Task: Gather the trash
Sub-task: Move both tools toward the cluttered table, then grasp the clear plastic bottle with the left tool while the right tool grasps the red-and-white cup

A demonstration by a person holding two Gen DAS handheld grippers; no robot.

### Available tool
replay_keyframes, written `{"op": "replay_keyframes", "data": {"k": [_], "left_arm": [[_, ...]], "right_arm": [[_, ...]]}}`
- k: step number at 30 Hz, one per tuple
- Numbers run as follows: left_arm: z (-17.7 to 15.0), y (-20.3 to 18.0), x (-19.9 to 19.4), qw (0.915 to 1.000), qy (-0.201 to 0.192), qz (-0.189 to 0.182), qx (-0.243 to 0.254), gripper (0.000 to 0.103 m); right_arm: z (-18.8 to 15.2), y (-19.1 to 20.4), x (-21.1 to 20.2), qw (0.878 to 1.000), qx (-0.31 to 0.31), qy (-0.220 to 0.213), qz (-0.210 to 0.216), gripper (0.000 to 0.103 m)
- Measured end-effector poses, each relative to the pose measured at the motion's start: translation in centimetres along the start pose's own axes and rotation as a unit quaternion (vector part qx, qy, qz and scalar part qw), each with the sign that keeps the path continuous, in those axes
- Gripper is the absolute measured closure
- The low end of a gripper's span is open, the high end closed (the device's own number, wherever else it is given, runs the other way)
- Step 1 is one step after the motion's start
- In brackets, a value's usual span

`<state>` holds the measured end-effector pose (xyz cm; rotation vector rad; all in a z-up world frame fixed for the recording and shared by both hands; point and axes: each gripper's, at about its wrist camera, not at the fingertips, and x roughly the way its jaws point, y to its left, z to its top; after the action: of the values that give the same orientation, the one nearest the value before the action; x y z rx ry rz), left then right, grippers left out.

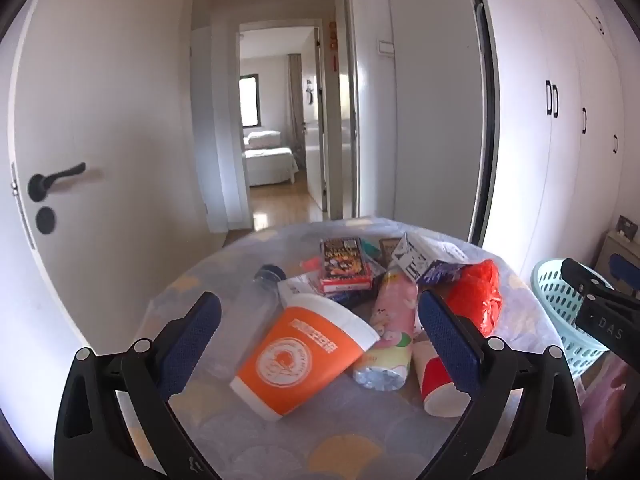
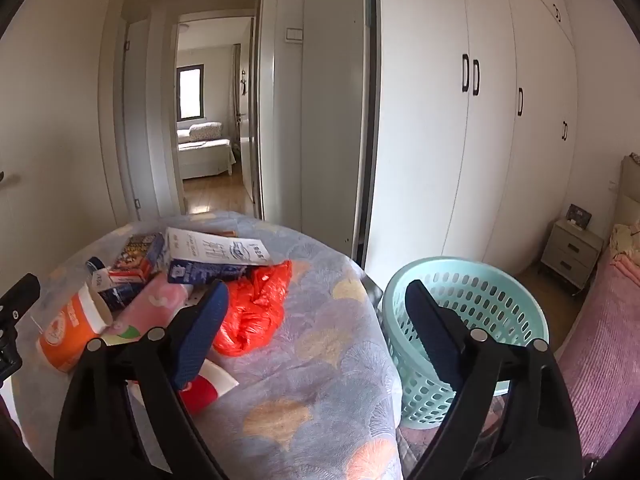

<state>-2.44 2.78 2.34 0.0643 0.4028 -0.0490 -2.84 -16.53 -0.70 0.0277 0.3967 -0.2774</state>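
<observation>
A pile of trash lies on a round table covered with a patterned cloth (image 1: 320,440). It holds an orange paper cup (image 1: 304,356) on its side, a red and white cup (image 1: 436,384), a pink packet (image 1: 394,320), a clear bottle (image 1: 256,300), a red plastic bag (image 1: 476,300), a snack box (image 1: 344,264) and a milk carton (image 2: 216,256). My left gripper (image 1: 320,320) is open above the orange cup, empty. My right gripper (image 2: 316,312) is open and empty over the table's right edge, beside the red bag (image 2: 252,312).
A light teal plastic basket (image 2: 468,336) stands on the floor right of the table. White wardrobe doors (image 2: 500,120) fill the right wall. A white door (image 1: 100,180) is at the left, a hallway behind. A bed with a pink cover (image 2: 608,340) is far right.
</observation>
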Motion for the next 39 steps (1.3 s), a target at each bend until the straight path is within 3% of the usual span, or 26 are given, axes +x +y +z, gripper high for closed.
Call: {"op": "replay_keyframes", "data": {"k": [10,21,26,31,34,37,39], "left_arm": [[-0.5,1.2,0.1,0.9994,0.019,-0.025,-0.011,0.007],[-0.9,1.6,0.4,0.9993,0.023,-0.026,-0.013,0.007],[-1.3,3.8,0.9,0.9991,0.030,-0.022,-0.020,0.007],[-1.6,7.7,2.6,0.9961,0.071,-0.026,-0.044,0.008],[-1.7,8.4,4.3,0.9898,0.109,-0.075,-0.054,0.009],[-1.9,7.5,6.2,0.9809,0.139,-0.126,-0.049,0.010],[-2.1,6.5,6.8,0.9795,0.144,-0.137,-0.035,0.014]], "right_arm": [[-0.4,1.0,-0.7,1.000,-0.007,0.010,0.004,0.018],[-0.4,0.9,0.1,1.000,-0.007,0.016,0.010,0.018],[-0.1,-0.9,0.7,1.000,0.008,0.021,0.018,0.033],[0.5,-1.9,1.7,0.999,0.017,0.031,0.023,0.045],[0.7,-1.5,2.3,0.998,0.017,0.036,0.042,0.047],[0.3,-0.5,3.1,0.994,0.016,0.051,0.092,0.046],[-0.5,0.4,3.5,0.990,0.019,0.069,0.122,0.042]]}}
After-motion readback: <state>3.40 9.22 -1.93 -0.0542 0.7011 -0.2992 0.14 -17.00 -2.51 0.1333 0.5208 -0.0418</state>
